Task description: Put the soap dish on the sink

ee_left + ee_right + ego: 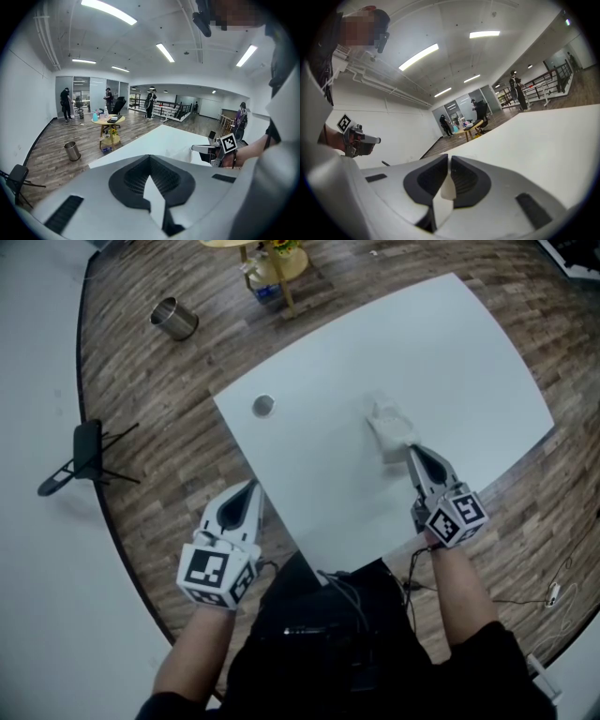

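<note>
The white soap dish (387,428) rests on the white sink top (469,362), right of centre. My right gripper (411,448) reaches in from the near edge, shut on the dish's near rim; in the right gripper view (447,161) a thin white edge shows between the nearly closed jaws. My left gripper (253,486) hangs off the sink top's near left edge, shut and holding nothing; its jaws (150,159) meet at the tip. A round metal drain (263,406) sits near the top's left corner.
A steel bin (174,318) stands on the wooden floor at the far left. A round wooden side table (272,261) is beyond the sink top. A black folding stand (84,457) lies at the left by the wall. People stand far back in the room (65,103).
</note>
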{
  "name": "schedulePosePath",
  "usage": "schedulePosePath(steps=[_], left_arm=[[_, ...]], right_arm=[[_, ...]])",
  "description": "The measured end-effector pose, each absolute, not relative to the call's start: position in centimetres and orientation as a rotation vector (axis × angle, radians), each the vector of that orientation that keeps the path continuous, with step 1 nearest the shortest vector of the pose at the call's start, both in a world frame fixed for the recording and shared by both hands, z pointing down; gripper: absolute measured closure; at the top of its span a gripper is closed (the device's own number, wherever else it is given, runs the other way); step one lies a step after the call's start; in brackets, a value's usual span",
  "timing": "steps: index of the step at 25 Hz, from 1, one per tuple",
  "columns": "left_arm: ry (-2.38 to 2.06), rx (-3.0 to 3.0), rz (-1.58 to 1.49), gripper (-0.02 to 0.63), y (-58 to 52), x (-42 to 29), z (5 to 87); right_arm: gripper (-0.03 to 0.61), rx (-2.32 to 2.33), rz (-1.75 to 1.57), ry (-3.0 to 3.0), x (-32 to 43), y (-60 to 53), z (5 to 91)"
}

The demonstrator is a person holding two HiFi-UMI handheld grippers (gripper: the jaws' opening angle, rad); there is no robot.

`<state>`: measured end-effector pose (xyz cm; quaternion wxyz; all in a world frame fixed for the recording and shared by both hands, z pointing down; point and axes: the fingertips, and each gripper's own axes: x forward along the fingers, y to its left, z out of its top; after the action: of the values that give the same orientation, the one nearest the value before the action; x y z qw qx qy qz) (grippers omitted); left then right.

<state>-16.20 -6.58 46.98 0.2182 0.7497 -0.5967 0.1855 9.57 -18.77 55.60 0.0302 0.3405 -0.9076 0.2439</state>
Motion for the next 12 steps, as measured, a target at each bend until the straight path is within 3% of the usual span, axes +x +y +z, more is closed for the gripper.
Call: schedulePosePath(steps=[12], left_arm=[[-1.673,2.073,0.515,0.624,-6.9,-16.8,46.4]], right_arm=[[0.549,1.03,0.745,-2.768,9.9,-17.9,56.8]])
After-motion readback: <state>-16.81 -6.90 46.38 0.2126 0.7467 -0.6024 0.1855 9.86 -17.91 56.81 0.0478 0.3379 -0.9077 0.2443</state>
